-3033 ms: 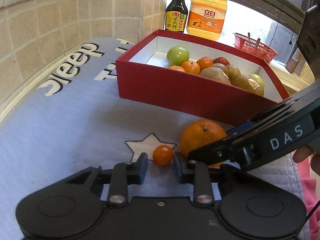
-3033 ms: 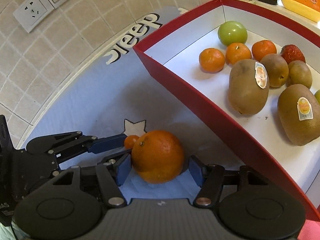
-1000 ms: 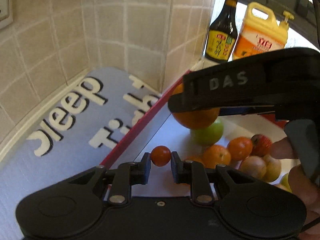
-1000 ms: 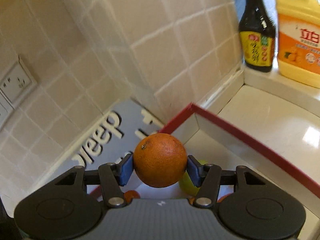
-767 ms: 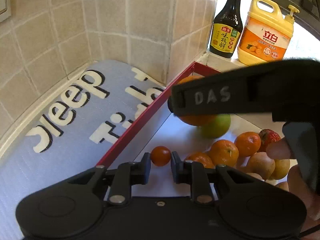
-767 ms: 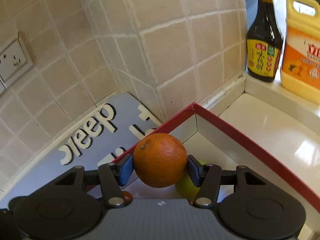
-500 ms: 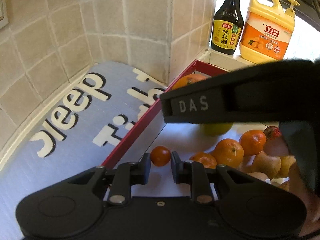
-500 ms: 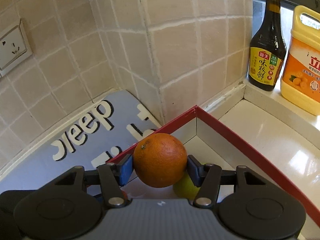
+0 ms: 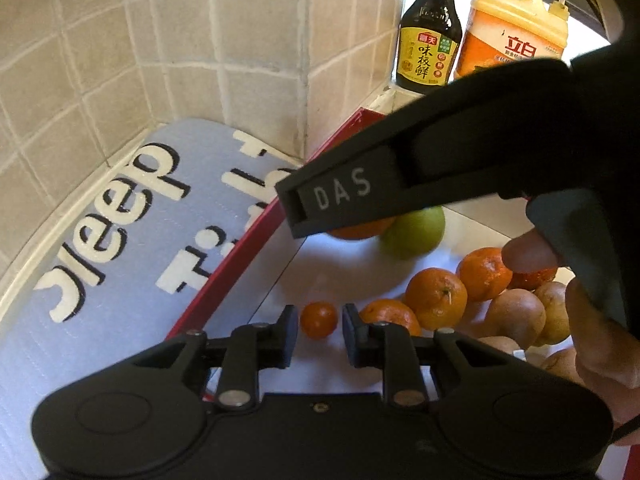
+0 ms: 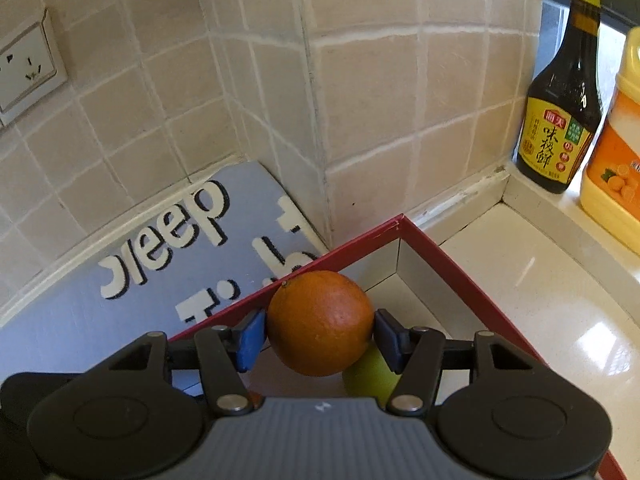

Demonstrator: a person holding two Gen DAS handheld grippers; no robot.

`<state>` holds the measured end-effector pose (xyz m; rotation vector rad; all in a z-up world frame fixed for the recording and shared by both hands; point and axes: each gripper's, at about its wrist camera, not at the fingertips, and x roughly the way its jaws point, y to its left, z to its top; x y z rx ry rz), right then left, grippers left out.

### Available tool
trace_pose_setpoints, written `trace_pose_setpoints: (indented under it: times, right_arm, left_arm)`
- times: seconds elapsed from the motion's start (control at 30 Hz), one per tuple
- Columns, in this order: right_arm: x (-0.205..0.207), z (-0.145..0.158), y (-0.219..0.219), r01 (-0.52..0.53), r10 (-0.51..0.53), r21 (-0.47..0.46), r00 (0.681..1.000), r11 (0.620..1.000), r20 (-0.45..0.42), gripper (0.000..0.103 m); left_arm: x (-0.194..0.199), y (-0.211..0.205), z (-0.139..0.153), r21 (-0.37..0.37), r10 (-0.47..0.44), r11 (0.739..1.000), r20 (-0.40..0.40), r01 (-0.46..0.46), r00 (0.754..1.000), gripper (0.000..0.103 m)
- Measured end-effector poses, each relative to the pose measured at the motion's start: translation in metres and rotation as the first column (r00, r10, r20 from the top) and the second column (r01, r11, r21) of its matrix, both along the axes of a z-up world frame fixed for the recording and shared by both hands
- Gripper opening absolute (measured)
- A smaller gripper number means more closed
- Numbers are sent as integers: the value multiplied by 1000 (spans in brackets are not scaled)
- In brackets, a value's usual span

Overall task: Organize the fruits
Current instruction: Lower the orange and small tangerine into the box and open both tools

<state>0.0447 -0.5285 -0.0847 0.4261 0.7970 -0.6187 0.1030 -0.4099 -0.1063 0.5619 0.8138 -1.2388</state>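
My left gripper (image 9: 320, 326) is shut on a small orange fruit (image 9: 319, 319) and holds it over the near left part of the red box (image 9: 224, 286). My right gripper (image 10: 319, 334) is shut on a large orange (image 10: 320, 322) above the box's far left corner (image 10: 400, 222). In the left wrist view the right gripper's black body crosses above, hiding most of the large orange (image 9: 360, 232). A green apple (image 9: 414, 232), several mandarins (image 9: 436, 298) and kiwis (image 9: 516, 316) lie in the box.
A soy sauce bottle (image 10: 560, 120) and an orange detergent jug (image 10: 612, 168) stand on the white ledge behind the box. Tiled walls meet in a corner close to the box. A blue mat (image 9: 100, 260) with white letters lies left of it.
Both grippers rose from the mat with their fruits and moved over the box. In the last second they have sunk and moved forward a little toward its far left corner.
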Motion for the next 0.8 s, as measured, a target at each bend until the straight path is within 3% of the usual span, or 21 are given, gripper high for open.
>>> trace_pose_setpoints:
  times: [0.1, 0.17, 0.3, 0.53, 0.8]
  right_arm:
    - [-2, 2, -1, 4, -4, 24, 1000, 1000, 6, 61]
    - [-5, 4, 1, 15, -15, 12, 1000, 1000, 2, 63]
    - [-16, 16, 7, 41, -41, 10, 999, 999, 28, 63]
    - [-48, 63, 60, 52, -44, -120, 997, 991, 69, 72]
    - [-88, 117, 127, 65, -42, -225, 994, 972, 105, 79]
  left_arm:
    - [0, 5, 3, -15, 2, 1000, -12, -3, 1000, 41]
    - [1, 10, 8, -27, 11, 1000, -13, -12, 1000, 64]
    - [0, 24, 20, -66, 7, 998, 0, -7, 1000, 66]
    - [-20, 62, 56, -133, 59, 990, 69, -49, 996, 74]
    - [-49, 125, 107, -178, 217, 964, 108, -196, 970, 80]
